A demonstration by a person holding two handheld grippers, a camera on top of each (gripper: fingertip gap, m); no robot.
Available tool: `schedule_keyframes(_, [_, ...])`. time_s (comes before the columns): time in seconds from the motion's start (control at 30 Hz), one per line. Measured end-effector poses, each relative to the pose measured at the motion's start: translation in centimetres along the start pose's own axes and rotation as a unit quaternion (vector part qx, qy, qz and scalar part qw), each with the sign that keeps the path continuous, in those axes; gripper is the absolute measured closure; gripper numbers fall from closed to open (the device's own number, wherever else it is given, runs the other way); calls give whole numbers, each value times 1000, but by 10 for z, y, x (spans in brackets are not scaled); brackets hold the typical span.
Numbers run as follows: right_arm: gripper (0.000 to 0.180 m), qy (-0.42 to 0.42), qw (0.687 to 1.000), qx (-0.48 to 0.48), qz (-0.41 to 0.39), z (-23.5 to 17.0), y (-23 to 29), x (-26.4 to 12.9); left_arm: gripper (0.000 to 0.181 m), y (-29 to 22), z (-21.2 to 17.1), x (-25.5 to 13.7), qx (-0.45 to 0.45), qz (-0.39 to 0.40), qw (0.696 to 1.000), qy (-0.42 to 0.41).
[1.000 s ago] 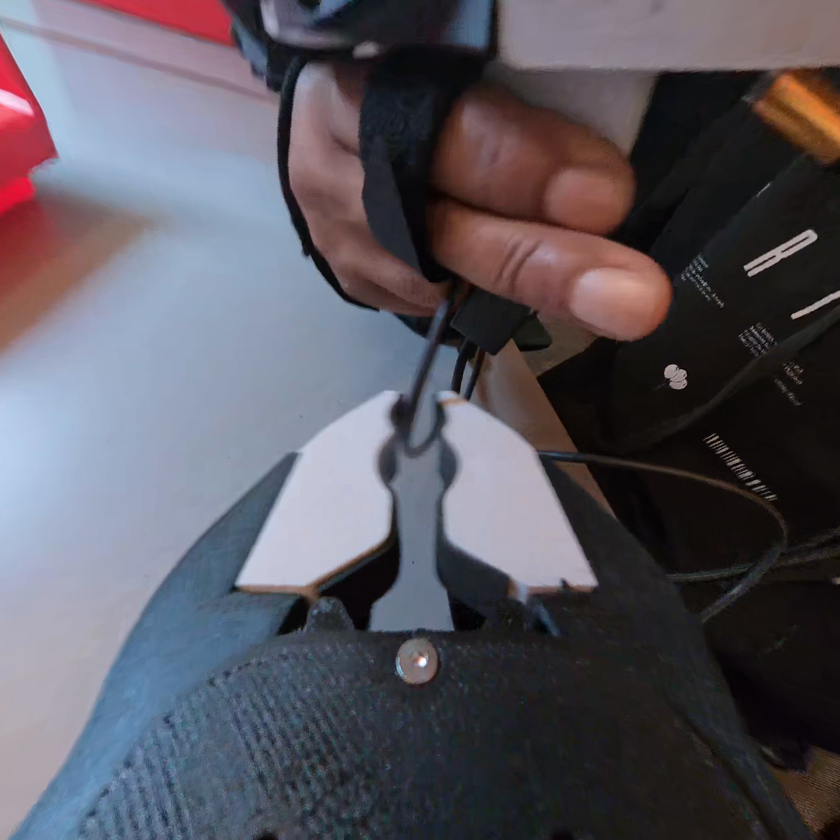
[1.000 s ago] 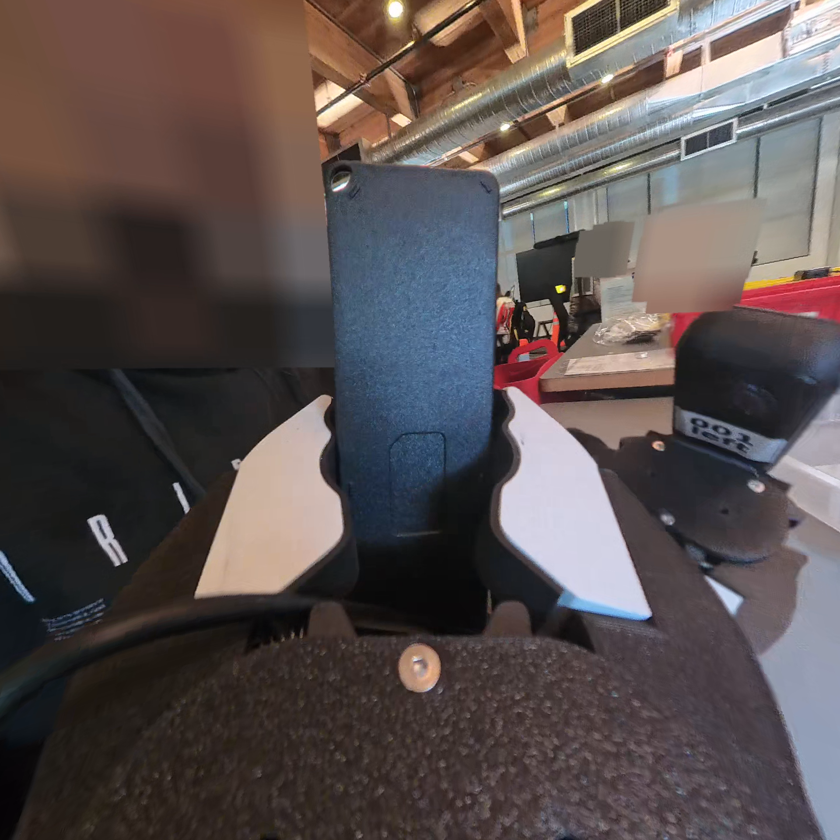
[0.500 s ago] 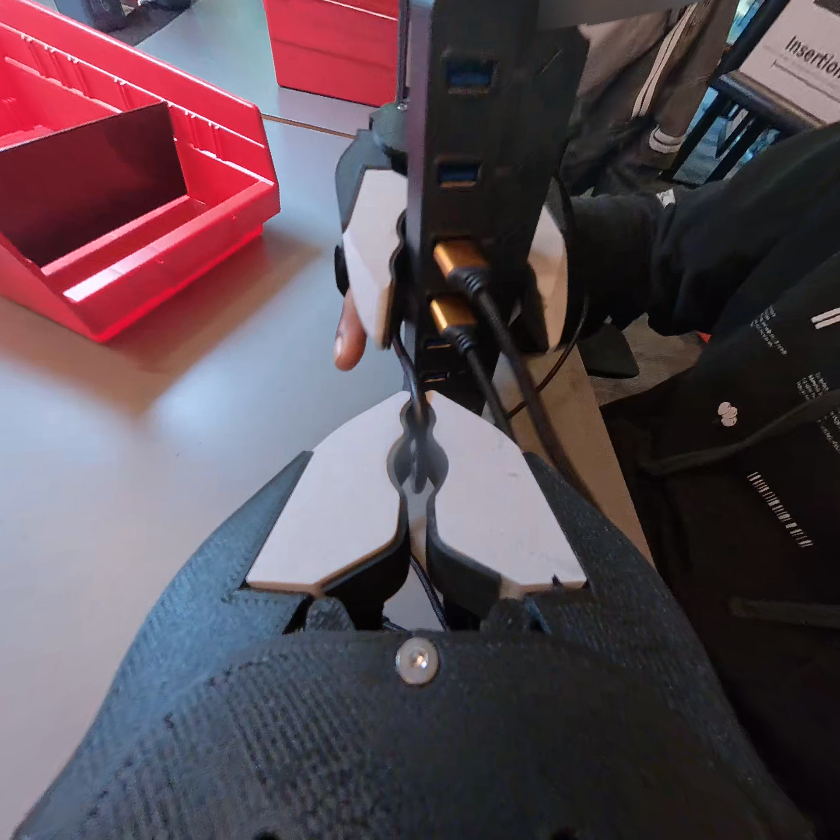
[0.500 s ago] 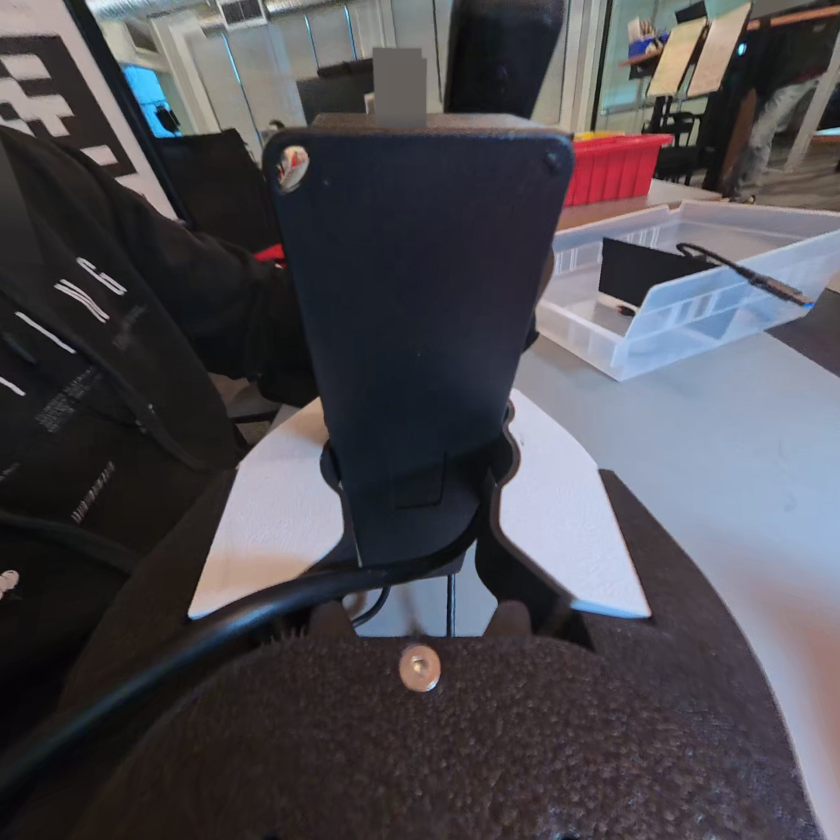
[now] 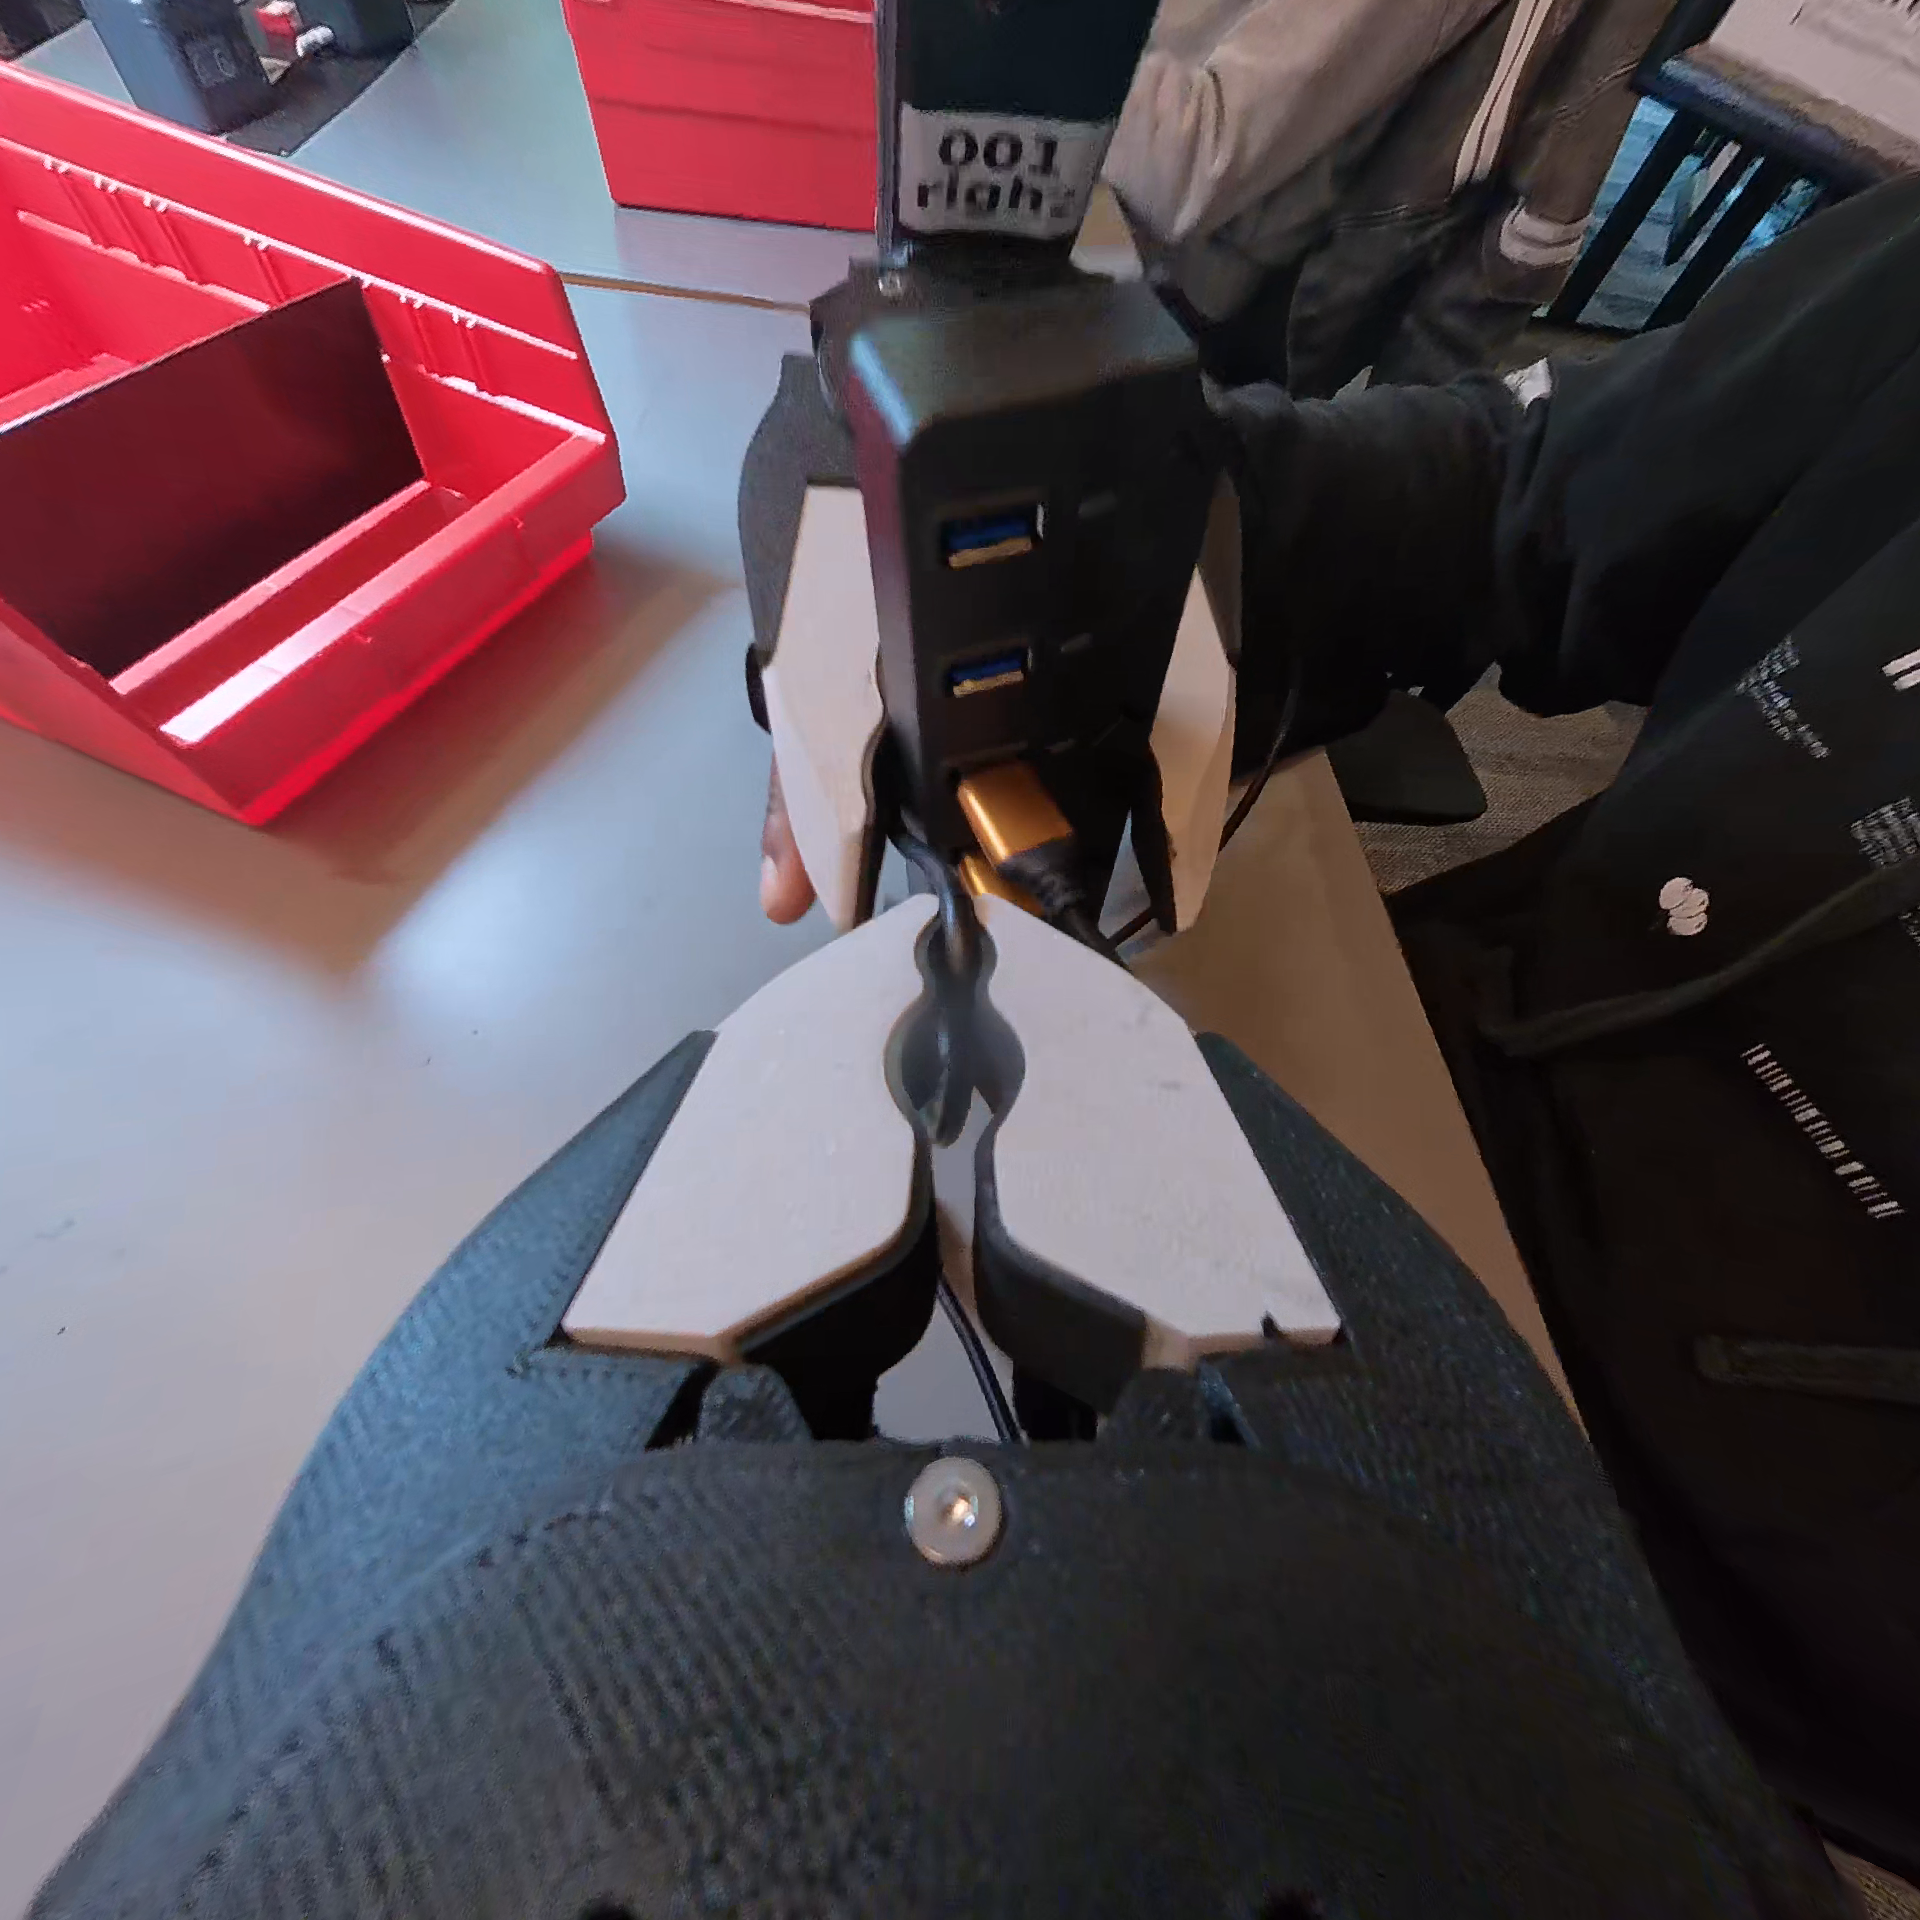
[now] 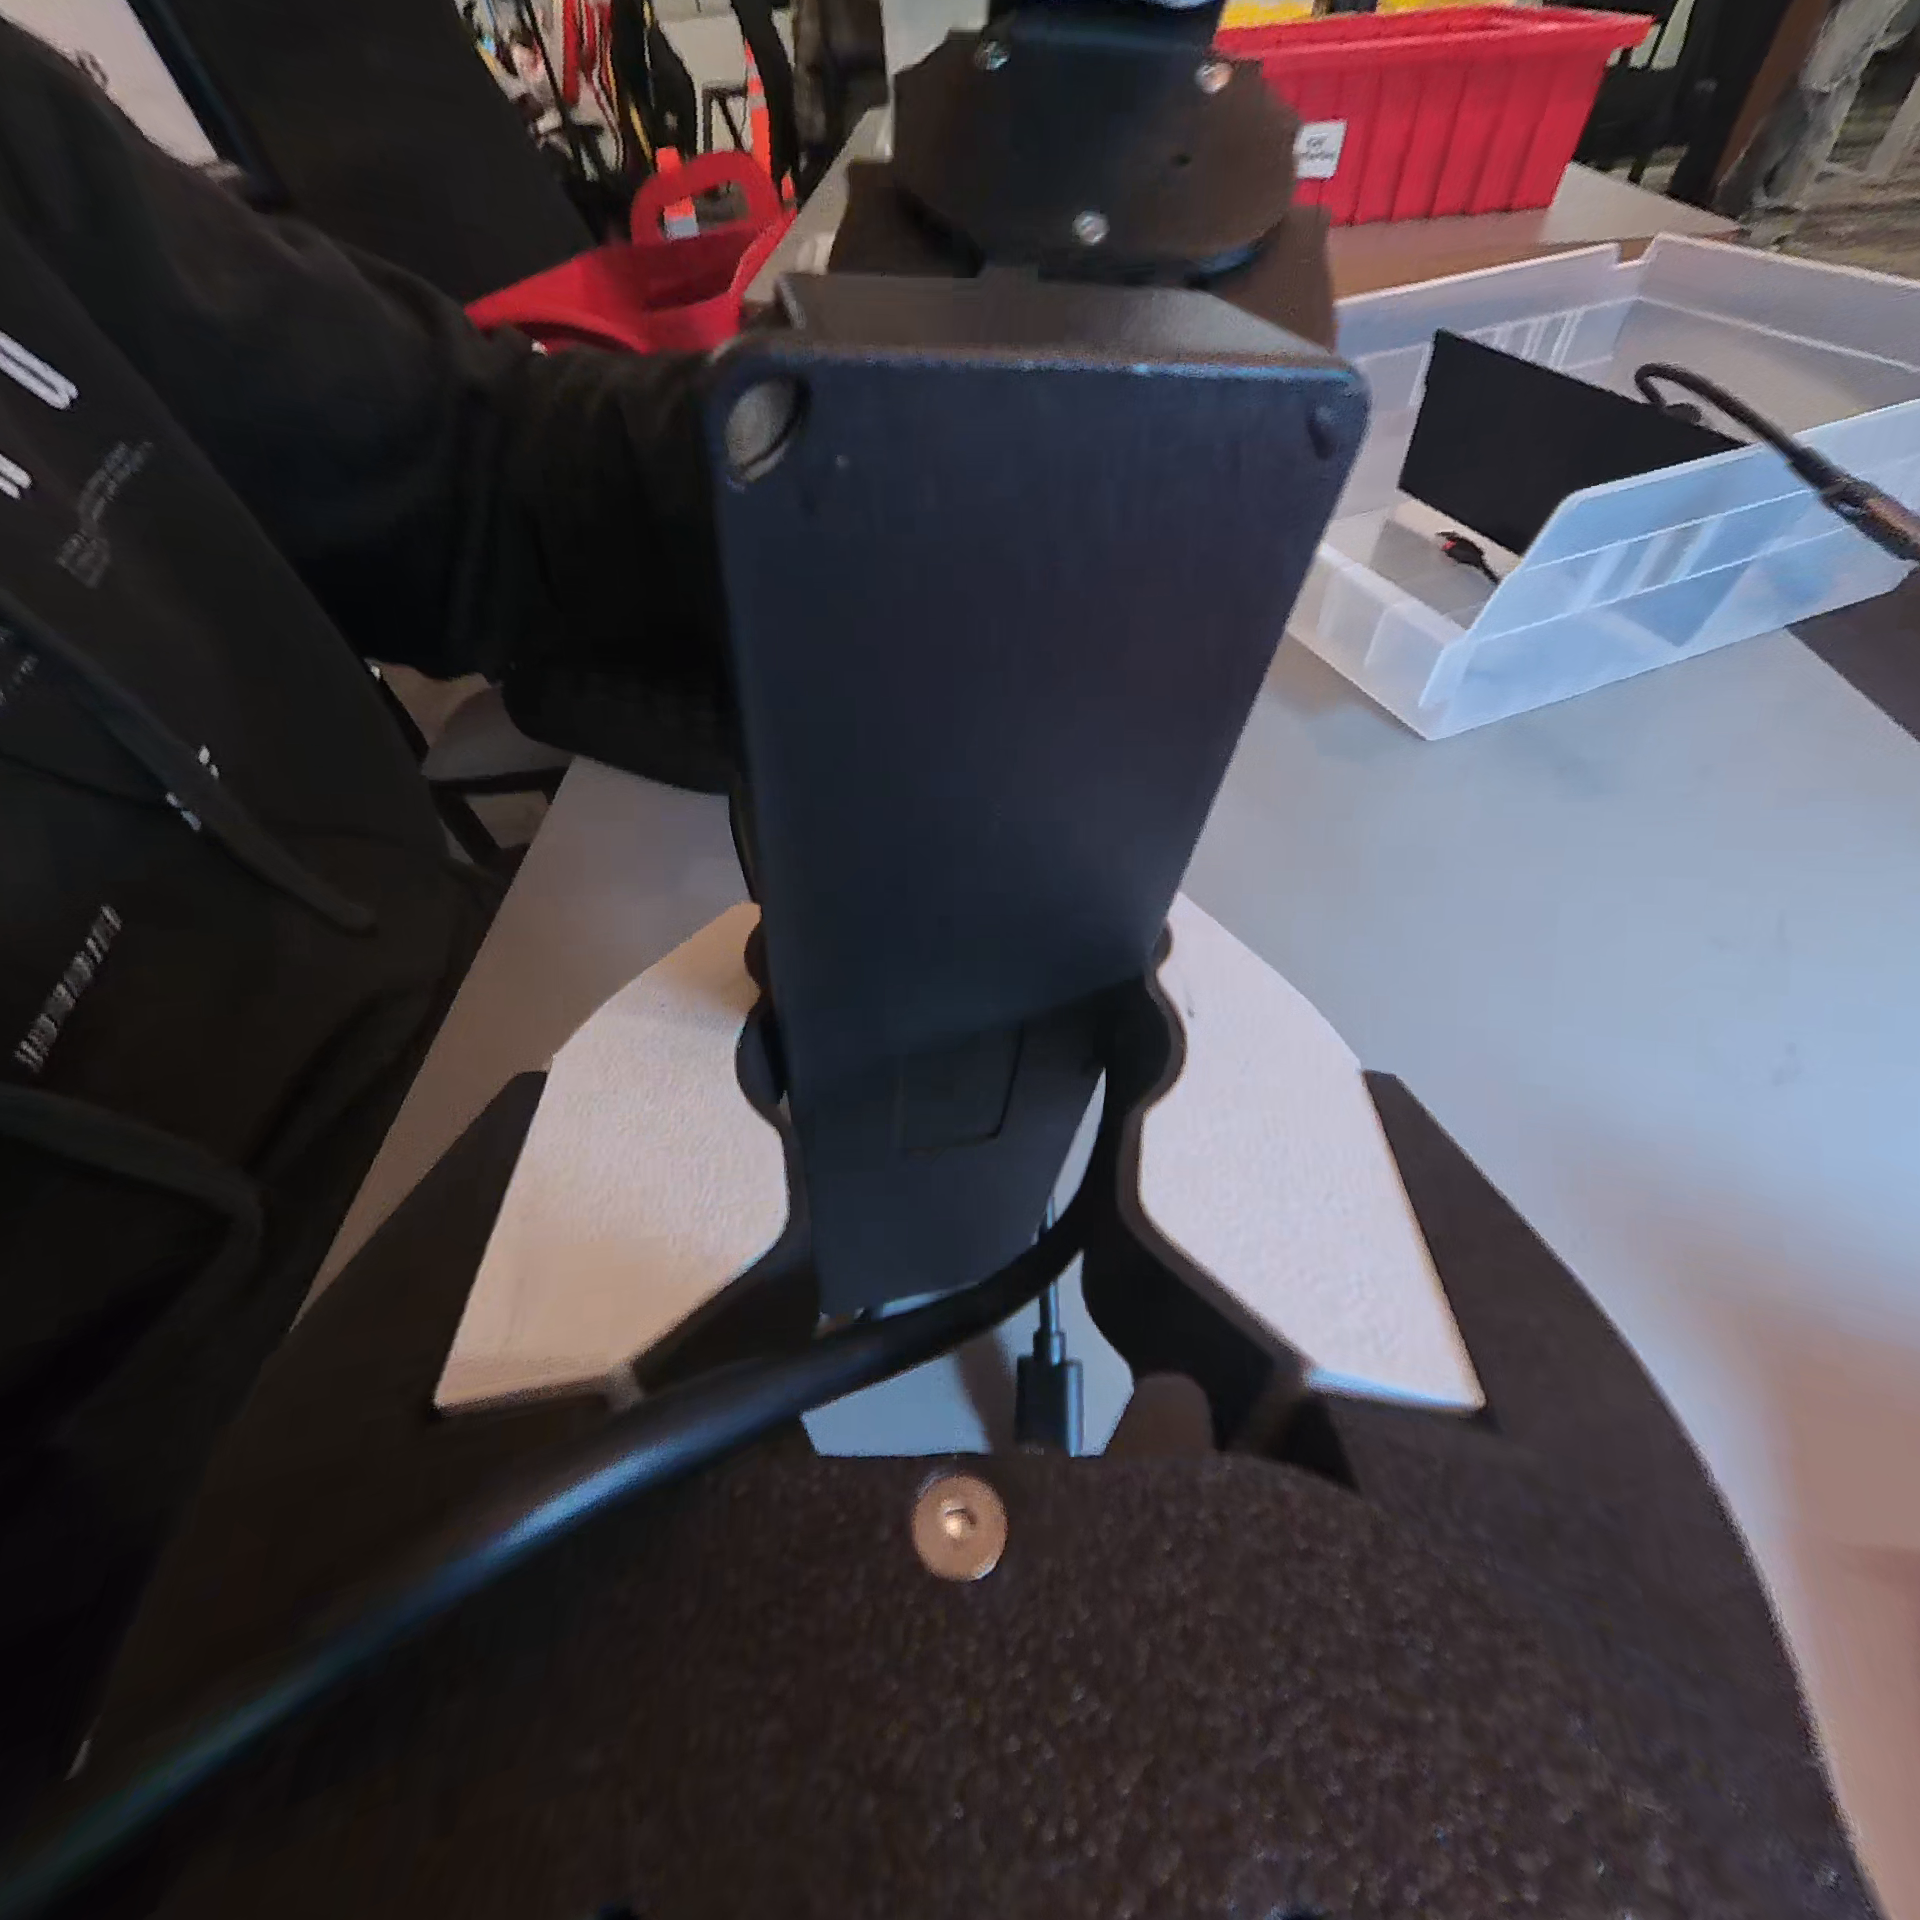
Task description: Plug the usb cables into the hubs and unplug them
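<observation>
My right gripper (image 6: 961,935) is shut on a black USB hub (image 6: 1018,644) and holds it upright above the grey table (image 6: 1558,987); this view shows the hub's plain back. In the left wrist view the hub's port side (image 5: 1039,468) faces me. It has two free blue ports (image 5: 992,535) and two gold plugs (image 5: 1013,821) seated low down, and the right gripper's white fingers (image 5: 821,727) press on its sides. My left gripper (image 5: 951,914) is shut on a thin black cable (image 5: 940,1039) just below the hub. The cable runs up to the hub's lower end.
A red bin (image 5: 260,582) with a dark divider stands at the left, with another red box (image 5: 727,94) behind it. A clear plastic tray (image 6: 1621,582) holding a black item and a cable is at the right. A person in a black top (image 5: 1714,831) is at the table's edge (image 5: 1351,987). The grippers are tip to tip, or close to it.
My left fingers closed from a small gap onto the black cable. Both views swung. The left view showed a hand up close; it now faces the hub's ports, which have drawn nearer. The right grip has not changed.
</observation>
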State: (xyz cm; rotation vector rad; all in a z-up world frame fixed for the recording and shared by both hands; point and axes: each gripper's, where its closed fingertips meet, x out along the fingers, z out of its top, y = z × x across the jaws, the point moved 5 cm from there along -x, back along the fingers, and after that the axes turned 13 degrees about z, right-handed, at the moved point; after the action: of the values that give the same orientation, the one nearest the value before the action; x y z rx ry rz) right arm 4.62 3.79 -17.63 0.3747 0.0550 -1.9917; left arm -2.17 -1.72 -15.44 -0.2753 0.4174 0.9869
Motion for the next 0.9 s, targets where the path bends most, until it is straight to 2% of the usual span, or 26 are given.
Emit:
schedule_keyframes(0.07, [117, -6, 1000, -2, 21, 1, 5, 2, 181, 0, 3, 0, -10, -12, 1000, -15])
schedule_keyframes(0.13, [117, -47, 997, 13, 62, 6, 10, 0, 181, 2, 4, -2, -15, -13, 999, -28])
schedule_keyframes(0.3, [119, -144, 977, 40, 151, 19, 23, -8, 163, 11, 6, -7, -69, -24, 995, -65])
schedule_keyframes(0.43, [119, -192, 967, 40, 160, 30, 25, -20, 153, 18, 3, -18, -85, -18, 993, -75])
schedule_keyframes(0.6, [122, -213, 971, 0, 105, 61, 18, -61, 151, 31, -8, -40, -115, 29, 988, -97])
schedule_keyframes(0.73, [122, -177, 983, -44, 20, 103, -2, -110, 152, 40, -22, -55, -155, 71, 977, -127])
schedule_keyframes(0.9, [122, -133, 984, -71, -97, 158, -42, -177, 154, 42, -43, -57, -188, 82, 971, -126])
